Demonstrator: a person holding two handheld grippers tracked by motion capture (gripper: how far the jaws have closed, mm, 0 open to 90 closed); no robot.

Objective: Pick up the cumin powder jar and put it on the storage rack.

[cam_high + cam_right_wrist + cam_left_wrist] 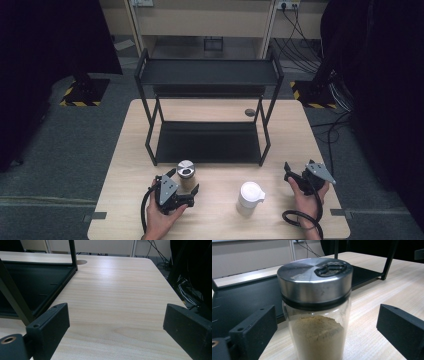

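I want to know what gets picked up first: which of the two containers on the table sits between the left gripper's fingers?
The clear glass spice jar with the steel lid, holding tan powder, stands between the open left gripper fingers. The white lidded container stands apart, midway between both grippers.

Spice jar (317, 312) base cut off by bottom edge in left gripper view. Rack (244, 300) there cropped at left and top; upper shelf out of frame. White lidded container (249, 197): contents hidden. Right gripper (115, 327) jaw tips cropped at bottom in its own view. Forearms cut at bottom edge of high view.
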